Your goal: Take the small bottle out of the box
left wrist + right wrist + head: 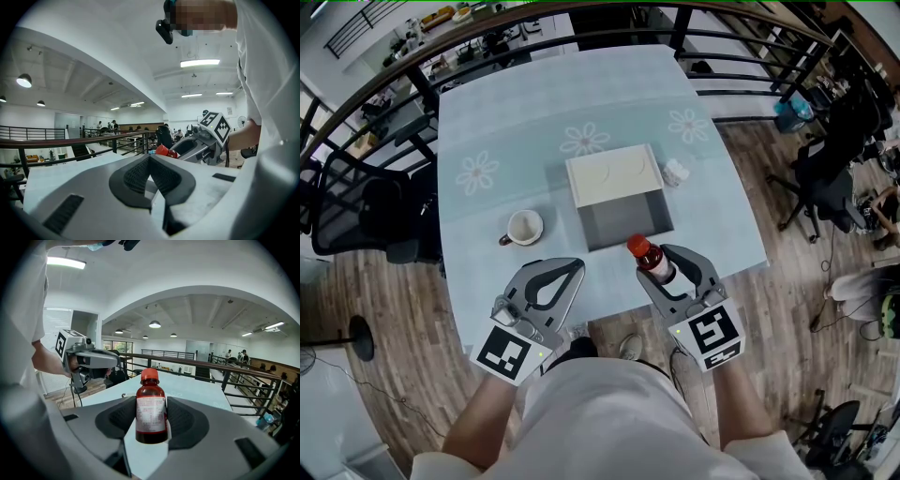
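Note:
A small brown bottle [650, 256] with a red cap and a white label stands upright between the jaws of my right gripper [662, 263], just in front of the open box [624, 225] and above the table's near edge. The right gripper view shows the bottle [151, 412] pinched between the dark pads, right gripper [151, 423] shut on it. My left gripper [573, 268] hovers to the bottle's left, jaws together and holding nothing; its pads [140, 174] meet. From the left gripper view the red cap [162, 150] shows beside the right gripper [202, 143].
The box's white lid [612, 174] lies back behind its grey inside. A white mug [525, 227] stands left of the box and a small white object [676, 172] right of the lid. The light blue tablecloth [506, 122] has flower prints. Railings and chairs surround the table.

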Demonstrator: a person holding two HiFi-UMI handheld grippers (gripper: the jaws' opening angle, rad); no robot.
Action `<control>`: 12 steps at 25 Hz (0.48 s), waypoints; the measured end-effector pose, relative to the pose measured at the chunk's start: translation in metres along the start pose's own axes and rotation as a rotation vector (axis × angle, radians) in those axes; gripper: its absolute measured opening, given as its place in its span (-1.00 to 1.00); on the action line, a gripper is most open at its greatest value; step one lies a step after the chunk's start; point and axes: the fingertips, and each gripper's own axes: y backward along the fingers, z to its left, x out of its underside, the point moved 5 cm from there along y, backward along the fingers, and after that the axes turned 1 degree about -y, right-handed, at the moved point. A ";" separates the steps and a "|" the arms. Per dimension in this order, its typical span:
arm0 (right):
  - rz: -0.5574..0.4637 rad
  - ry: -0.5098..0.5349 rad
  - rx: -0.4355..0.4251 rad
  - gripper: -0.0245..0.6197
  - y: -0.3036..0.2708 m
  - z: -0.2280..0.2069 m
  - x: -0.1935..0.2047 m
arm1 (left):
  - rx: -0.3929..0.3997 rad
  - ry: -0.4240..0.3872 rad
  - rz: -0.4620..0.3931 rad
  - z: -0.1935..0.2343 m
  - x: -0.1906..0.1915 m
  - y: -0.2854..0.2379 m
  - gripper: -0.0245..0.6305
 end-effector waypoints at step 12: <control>0.015 -0.008 0.016 -0.25 0.000 0.002 0.003 | 0.012 0.011 -0.006 0.001 0.005 0.003 -0.91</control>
